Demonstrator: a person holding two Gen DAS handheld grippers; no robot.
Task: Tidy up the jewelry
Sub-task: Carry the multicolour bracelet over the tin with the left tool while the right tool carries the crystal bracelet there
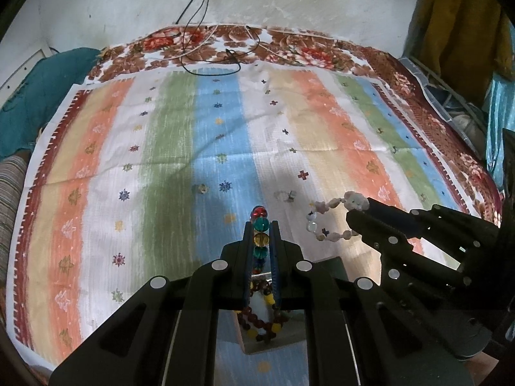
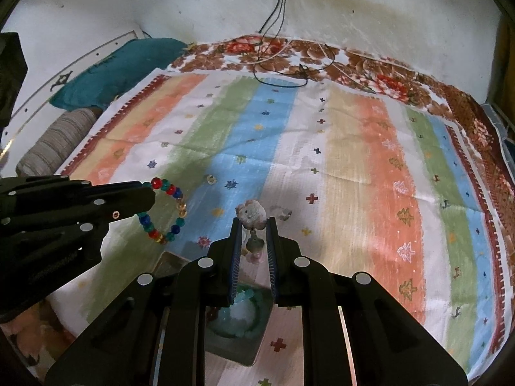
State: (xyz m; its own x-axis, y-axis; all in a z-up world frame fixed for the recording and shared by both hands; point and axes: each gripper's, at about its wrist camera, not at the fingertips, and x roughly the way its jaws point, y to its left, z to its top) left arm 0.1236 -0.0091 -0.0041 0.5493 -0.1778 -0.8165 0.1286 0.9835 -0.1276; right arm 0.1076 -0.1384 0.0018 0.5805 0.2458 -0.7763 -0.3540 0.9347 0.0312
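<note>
Left claw (image 1: 261,225) clamped on multicoloured glass-bead bracelet (image 2: 167,210), right claw (image 2: 254,225) on pale pink stone-bead bracelet (image 1: 325,222); both dangle above striped bedsheet (image 1: 161,160). My worry: loops swing, slip from pads, miss box.

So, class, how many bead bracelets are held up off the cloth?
2: the colourful bracelet in the left hand-held gripper, the pale bracelet in the right hand-held gripper. Others may be hidden.

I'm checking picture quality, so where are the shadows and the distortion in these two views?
Left wrist view: a dark shadow crosses the striped cloth ahead of the left tool; cloth edges bow outward. Right wrist view: shadow lies around the right tool; corners are black.
</note>
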